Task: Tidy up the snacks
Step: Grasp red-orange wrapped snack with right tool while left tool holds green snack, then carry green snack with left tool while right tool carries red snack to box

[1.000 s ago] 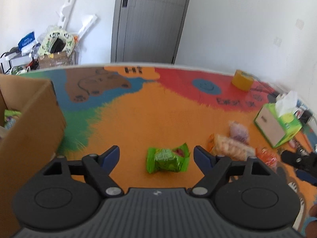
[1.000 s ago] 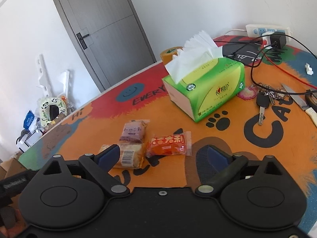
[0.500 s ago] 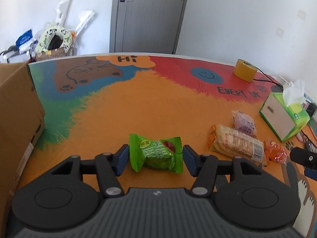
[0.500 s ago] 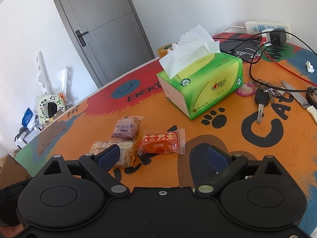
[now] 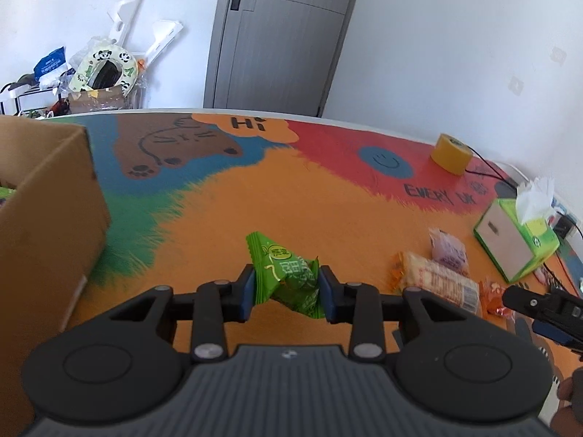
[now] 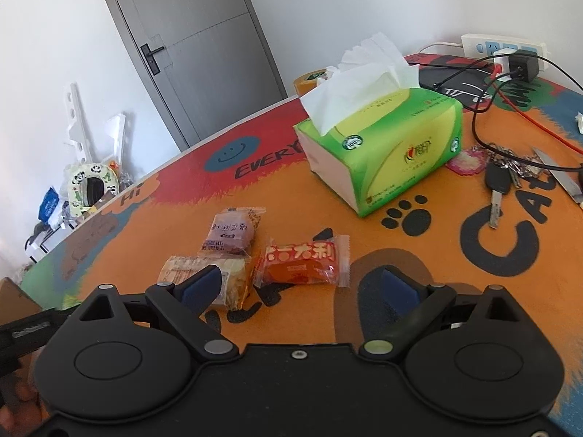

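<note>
My left gripper (image 5: 286, 289) is shut on a green snack packet (image 5: 288, 273), crumpled between the blue pads and lifted off the colourful table mat (image 5: 255, 204). A cardboard box (image 5: 47, 211) stands at the left. My right gripper (image 6: 300, 286) is open and empty, low over the mat, just short of an orange-red snack packet (image 6: 300, 264). A beige cracker packet (image 6: 204, 273) lies by its left finger, and a purple packet (image 6: 231, 233) lies behind. These also show in the left wrist view: cracker (image 5: 437, 278), purple (image 5: 448, 251).
A green tissue box (image 6: 382, 160) stands behind the snacks, also in the left wrist view (image 5: 517, 240). Keys (image 6: 499, 185), cables (image 6: 484, 98), a power strip (image 6: 503, 47) and a knife (image 6: 557, 174) lie at the right. A yellow tape roll (image 5: 450, 153) sits at the back.
My left gripper closed on the green packet and lifted it off the mat. My right gripper stayed open and moved closer to the orange-red packet.
</note>
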